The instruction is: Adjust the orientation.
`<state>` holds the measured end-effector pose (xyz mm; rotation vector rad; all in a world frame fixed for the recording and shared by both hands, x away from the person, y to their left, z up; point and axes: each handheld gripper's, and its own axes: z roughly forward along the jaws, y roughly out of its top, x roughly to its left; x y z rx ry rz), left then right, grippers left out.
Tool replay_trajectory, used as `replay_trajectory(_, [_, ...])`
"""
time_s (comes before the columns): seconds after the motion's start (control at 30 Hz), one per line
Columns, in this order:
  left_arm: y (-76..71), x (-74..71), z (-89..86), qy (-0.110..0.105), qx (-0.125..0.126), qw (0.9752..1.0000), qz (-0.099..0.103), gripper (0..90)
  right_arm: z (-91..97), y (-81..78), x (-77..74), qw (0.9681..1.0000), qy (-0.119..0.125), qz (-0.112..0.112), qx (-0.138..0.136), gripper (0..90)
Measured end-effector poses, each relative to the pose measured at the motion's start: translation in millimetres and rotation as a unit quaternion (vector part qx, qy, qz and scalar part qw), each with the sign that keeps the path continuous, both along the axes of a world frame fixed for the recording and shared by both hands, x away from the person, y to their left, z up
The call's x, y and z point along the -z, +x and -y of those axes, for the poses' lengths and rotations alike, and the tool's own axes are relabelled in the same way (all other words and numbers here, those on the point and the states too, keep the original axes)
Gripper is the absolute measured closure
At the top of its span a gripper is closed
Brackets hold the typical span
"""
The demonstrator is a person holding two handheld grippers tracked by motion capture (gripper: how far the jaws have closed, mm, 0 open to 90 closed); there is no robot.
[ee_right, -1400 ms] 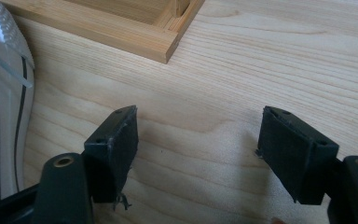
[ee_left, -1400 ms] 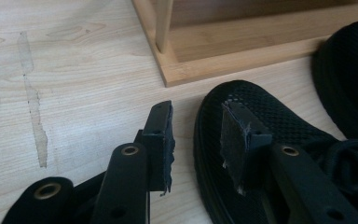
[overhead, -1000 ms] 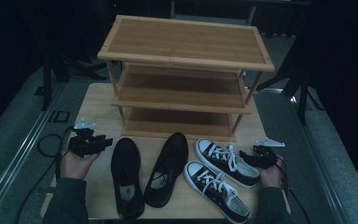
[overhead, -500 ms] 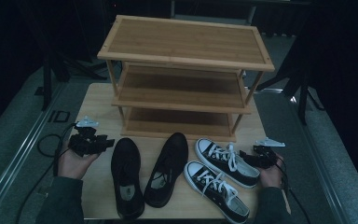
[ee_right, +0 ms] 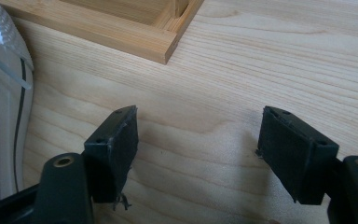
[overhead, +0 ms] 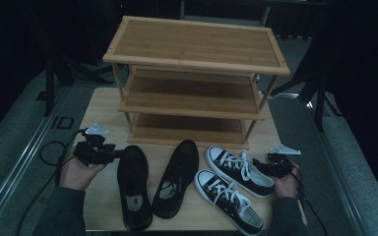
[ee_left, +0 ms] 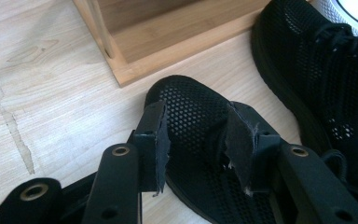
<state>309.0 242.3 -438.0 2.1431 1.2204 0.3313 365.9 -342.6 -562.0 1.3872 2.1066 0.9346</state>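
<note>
Black mesh slip-on shoe (overhead: pixel 134 184), the leftmost of four shoes on the pale wooden table (overhead: pixel 98 105), lies in the high view with its toe toward the three-tier bamboo shoe rack (overhead: pixel 194 78). The left gripper (overhead: pixel 109 153) is level with that toe, at its outer side, jaws spread and holding nothing. The right gripper (overhead: pixel 262 164) sits beside the toe of a black-and-white canvas sneaker (overhead: pixel 238 169), also empty. A second black mesh shoe (overhead: pixel 177 177) and a second canvas sneaker (overhead: pixel 229 199) lie between.

In the left gripper view, the left gripper (ee_left: pixel 196 135) has its jaws standing wide, having just been opening, with the mesh toe (ee_left: pixel 191 102) directly ahead of and below the gap; the pads do not press on it. The rack's bottom corner (ee_left: pixel 121 70) lies just beyond the left jaw. A sound grasp would, by judgement, lower the jaws to straddle the toe or side wall, clear of the rack post, and close on firm material rather than loose mesh.

In the right gripper view, the right gripper (ee_right: pixel 198 144) shows jaws well spread over bare table, the sneaker's white rubber sole (ee_right: pixel 9 93) outside the left jaw and the rack's base corner (ee_right: pixel 168 42) ahead.
</note>
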Motion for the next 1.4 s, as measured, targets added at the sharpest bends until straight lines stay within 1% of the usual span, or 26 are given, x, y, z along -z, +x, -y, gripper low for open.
replay_trajectory(0.13, [-2.1, -2.8, 1.8, 0.003, 0.003, 1.0000, -0.002, 58.1, 0.0, 0.0, 0.0, 1.0000, 0.000, 0.000, 0.000, 28.5])
replay_trajectory(0.2, [-5.3, -6.7, 3.6, 0.009, 0.010, 0.9999, -0.008, 57.8, 0.0, 0.0, 0.0, 1.0000, 0.000, 0.000, 0.000, 28.5])
replay_trajectory(0.33, [-8.2, -9.6, 4.6, 0.008, 0.016, 0.9998, -0.010, 56.8, -0.1, 0.0, 0.0, 1.0000, 0.000, 0.000, 0.000, 28.5])
replay_trajectory(0.5, [-10.2, -9.4, 6.7, 0.012, 0.020, 0.9996, -0.015, 56.9, -0.1, 0.0, 0.0, 1.0000, 0.000, 0.000, 0.000, 28.5])
replay_trajectory(0.63, [-10.1, -6.8, 10.0, 0.021, 0.025, 0.9993, -0.020, 57.6, -0.1, 0.0, 0.0, 1.0000, 0.000, 0.000, 0.000, 28.5])
replay_trajectory(0.87, [-8.0, 0.8, 13.5, 0.036, 0.032, 0.9984, -0.029, 68.9, 0.0, 0.0, 0.0, 1.0000, 0.000, 0.000, 0.000, 28.5])
replay_trajectory(0.9, [-7.5, 2.2, 14.1, 0.040, 0.033, 0.9982, -0.032, 68.9, 0.0, 0.0, 0.0, 1.0000, 0.000, 0.000, 0.000, 28.5])
replay_trajectory(0.93, [-6.3, 5.1, 14.6, 0.050, 0.033, 0.9976, -0.034, 73.3, 0.0, 0.0, 0.0, 1.0000, 0.000, 0.000, 0.000, 28.5])
replay_trajectory(0.97, [-6.3, 5.1, 14.6, 0.050, 0.033, 0.9976, -0.034, 75.7, 0.0, 0.0, 0.0, 1.0000, 0.000, 0.000, 0.000, 28.5])
replay_trajectory(1.0, [-4.9, 8.1, 14.6, 0.057, 0.032, 0.9972, -0.038, 78.0, 0.0, 0.0, 0.0, 1.0000, 0.000, 0.000, 0.000, 28.5])
replay_trajectory(1.07, [-3.9, 10.6, 14.5, 0.065, 0.031, 0.9966, -0.040, 83.3, 0.0, 0.0, 0.0, 1.0000, 0.000, 0.000, 0.000, 28.5])
replay_trajectory(1.17, [-3.3, 13.2, 15.1, 0.070, 0.035, 0.9959, -0.045, 88.2, 0.0, 0.0, 0.0, 1.0000, 0.000, 0.000, 0.000, 28.5])
replay_trajectory(1.2, [-2.7, 15.4, 15.3, 0.075, 0.036, 0.9953, -0.048, 88.9, -0.1, 0.0, 0.0, 1.0000, 0.000, 0.000, 0.000, 28.5])
replay_trajectory(1.33, [-1.5, 18.5, 16.0, 0.080, 0.036, 0.9947, -0.053, 89.3, 0.0, 0.0, 0.0, 1.0000, 0.000, 0.000, 0.000, 28.5])
replay_trajectory(1.4, [-0.4, 21.9, 16.4, 0.090, 0.034, 0.9937, -0.058, 89.3, 0.0, 0.0, 0.0, 1.0000, 0.000, 0.000, 0.000, 28.5])
